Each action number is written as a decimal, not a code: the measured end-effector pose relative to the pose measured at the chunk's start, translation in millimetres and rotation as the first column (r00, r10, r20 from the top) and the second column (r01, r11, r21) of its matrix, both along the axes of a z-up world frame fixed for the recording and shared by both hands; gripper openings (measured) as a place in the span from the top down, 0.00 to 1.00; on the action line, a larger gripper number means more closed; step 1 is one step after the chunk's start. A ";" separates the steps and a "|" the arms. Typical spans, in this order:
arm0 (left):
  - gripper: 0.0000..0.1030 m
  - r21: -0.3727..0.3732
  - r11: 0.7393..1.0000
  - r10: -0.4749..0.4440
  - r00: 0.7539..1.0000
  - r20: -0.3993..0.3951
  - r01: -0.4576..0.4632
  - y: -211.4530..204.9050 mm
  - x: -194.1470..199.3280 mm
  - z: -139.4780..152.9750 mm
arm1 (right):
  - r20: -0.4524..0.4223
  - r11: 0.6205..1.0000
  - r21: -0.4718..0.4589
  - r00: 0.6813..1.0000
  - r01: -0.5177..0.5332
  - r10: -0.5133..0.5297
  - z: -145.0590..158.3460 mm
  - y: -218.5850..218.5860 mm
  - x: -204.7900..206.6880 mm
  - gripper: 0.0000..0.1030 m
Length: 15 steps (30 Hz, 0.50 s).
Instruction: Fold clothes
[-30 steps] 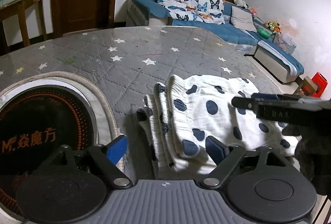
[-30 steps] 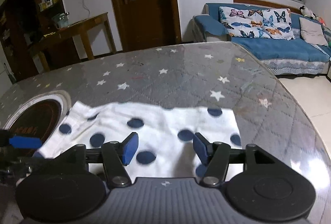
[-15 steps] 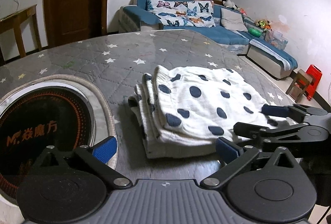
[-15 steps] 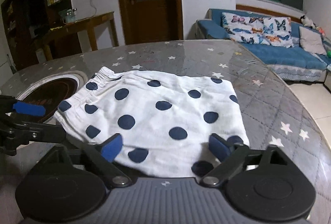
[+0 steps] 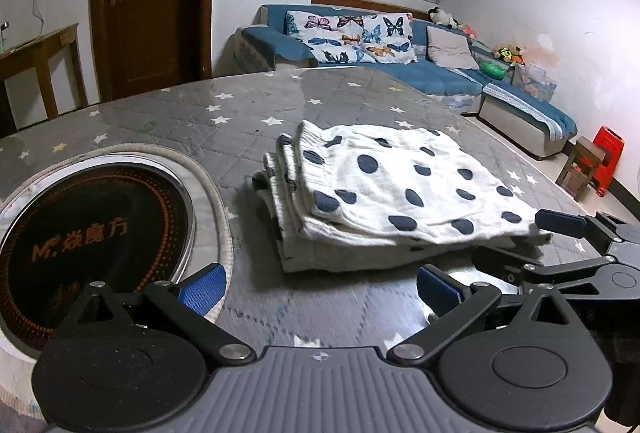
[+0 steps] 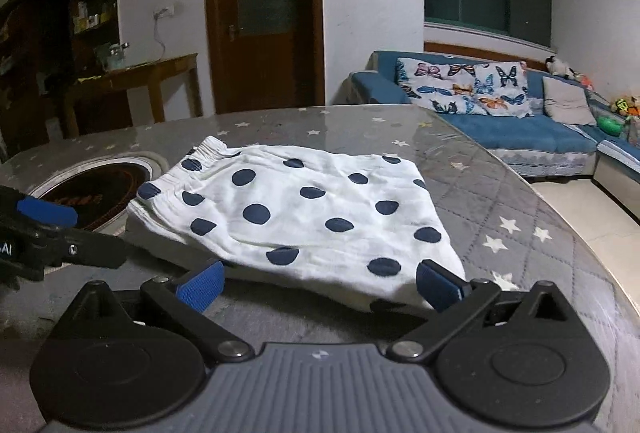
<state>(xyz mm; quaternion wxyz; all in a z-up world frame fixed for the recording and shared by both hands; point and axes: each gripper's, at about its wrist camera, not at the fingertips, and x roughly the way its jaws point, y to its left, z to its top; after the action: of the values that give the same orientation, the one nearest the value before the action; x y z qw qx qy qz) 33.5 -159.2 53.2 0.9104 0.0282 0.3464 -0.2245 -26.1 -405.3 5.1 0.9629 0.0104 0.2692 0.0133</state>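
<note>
hovering low over the grey star-quilted table [image 5: 248, 105], the left gripper [image 5: 318, 285] has its blue-padded fingers [image 5: 202, 287] spread wide with nothing between them. just ahead of it and a little to its right lies the folded white garment with navy dots [image 5: 392, 189], stacked in several layers, its ribbed waistband edges facing this gripper's left side. to the left of those fingers sits a round black cooktop with orange lettering [image 5: 92, 233], set into the table.

the right gripper [image 6: 320, 285] is likewise released, its pads parted and empty; the near edge of the polka-dot garment [image 6: 296, 213] lies just in front of and between its fingertips, whether touching i cannot tell. the left gripper shows at the far left of this view, beside the garment's waistband end.

farther off beyond both grippers stand a blue sofa with butterfly cushions [image 6: 480, 93], a brown wooden door [image 6: 260, 13] and a wooden side table [image 6: 132, 77].
</note>
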 end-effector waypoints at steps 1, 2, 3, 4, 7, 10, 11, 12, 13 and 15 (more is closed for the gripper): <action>0.00 0.000 1.000 -0.001 1.000 -0.001 0.001 0.5 -2.1 -0.7 | 0.002 1.000 -0.004 1.000 0.007 -0.007 -0.6 1.4 -2.0 0.00; 0.00 0.002 1.000 -0.002 1.000 -0.003 0.002 1.1 -4.0 -1.6 | 0.004 1.000 -0.010 1.000 0.011 -0.011 -1.5 3.1 -4.2 0.00; 0.00 0.006 1.000 -0.003 1.000 -0.005 0.003 1.5 -5.4 -2.5 | 0.006 1.000 -0.016 1.000 0.014 -0.014 -2.4 4.9 -6.4 0.00; 0.00 0.013 1.000 -0.004 1.000 -0.007 0.004 1.6 -6.8 -3.5 | 0.006 1.000 -0.014 1.000 0.017 -0.017 -3.5 6.0 -8.5 0.00; 0.00 0.028 1.000 -0.011 1.000 -0.010 0.011 1.1 -12.5 -5.4 | 0.002 1.000 -0.007 1.000 0.027 -0.027 -6.2 8.7 -14.4 0.00; 0.00 0.036 0.999 -0.008 1.000 -0.011 0.008 1.4 -18.6 -7.1 | -0.006 0.999 -0.001 0.999 0.044 -0.044 -7.7 10.8 -19.9 0.00; 0.00 0.039 0.999 -0.008 1.000 -0.012 0.008 1.3 -20.5 -7.6 | -0.009 0.999 0.000 0.999 0.050 -0.050 -8.2 11.5 -21.8 0.00; 0.00 0.042 0.999 -0.008 1.000 -0.010 0.009 1.4 -22.5 -7.9 | -0.012 0.998 0.002 0.998 0.056 -0.056 -8.7 12.2 -23.6 0.00; 0.00 0.046 0.999 -0.009 1.000 -0.007 0.010 1.5 -24.8 -8.2 | -0.014 0.998 0.004 0.998 0.062 -0.062 -9.2 12.9 -25.5 0.00; 0.00 0.054 0.998 -0.010 1.000 0.000 0.010 1.9 -29.5 -9.0 | -0.020 0.997 0.007 0.997 0.074 -0.074 -10.2 14.4 -29.2 0.00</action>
<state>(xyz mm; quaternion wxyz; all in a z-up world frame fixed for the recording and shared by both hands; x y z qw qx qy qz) 4.0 -157.3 44.2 0.9082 0.0545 0.3522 -0.2194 -55.3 -391.0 -5.1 0.9601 0.0241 0.2779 -0.0213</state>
